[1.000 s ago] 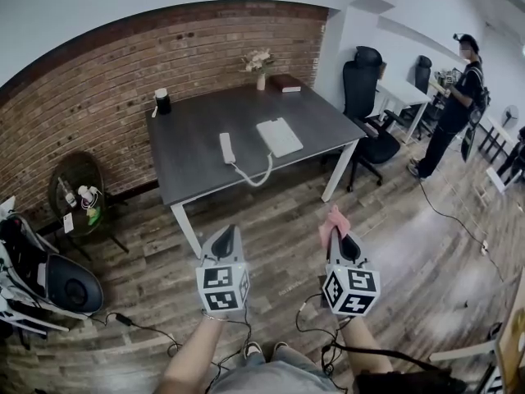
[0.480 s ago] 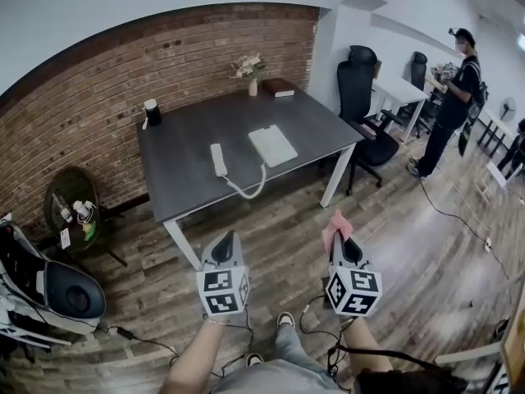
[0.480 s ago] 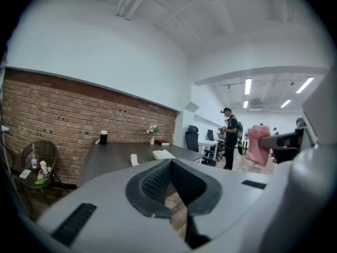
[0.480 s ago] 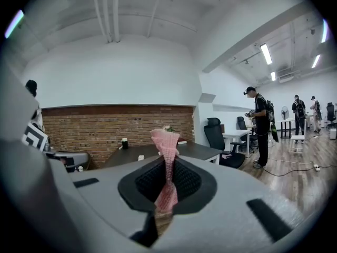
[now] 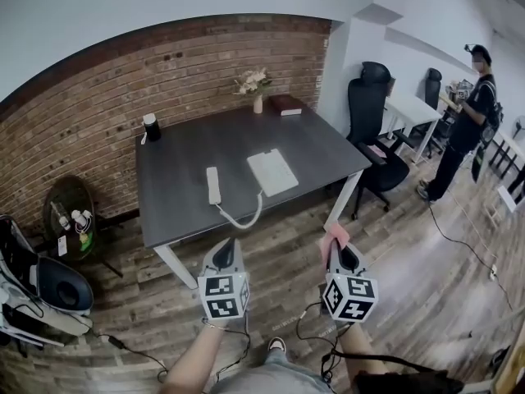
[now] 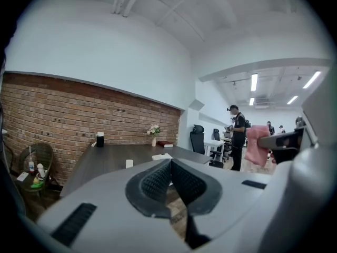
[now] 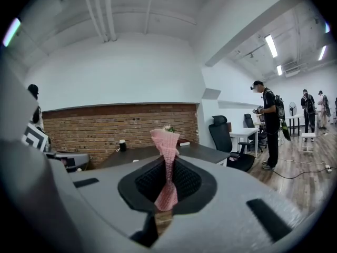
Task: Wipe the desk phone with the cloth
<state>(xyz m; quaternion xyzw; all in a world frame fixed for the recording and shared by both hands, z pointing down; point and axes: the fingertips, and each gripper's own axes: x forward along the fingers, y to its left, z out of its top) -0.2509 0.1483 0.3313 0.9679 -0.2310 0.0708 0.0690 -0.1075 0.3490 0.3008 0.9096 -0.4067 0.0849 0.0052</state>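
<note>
Both grippers hung over the wooden floor (image 5: 410,257), short of the dark desk (image 5: 176,150). The left gripper (image 5: 229,245) had its jaws pressed together on nothing. The right gripper (image 5: 338,246) pinched the pink cloth (image 5: 334,237). The desk phone (image 5: 274,171) sat mid-desk, well apart from both, its handset (image 5: 213,185) seemingly lying off beside it.

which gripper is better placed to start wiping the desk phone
Right. The right gripper is shut on the pink cloth, while the left gripper is shut and empty. Both hover short of the desk, so the desk phone likely needs a step closer.
</note>
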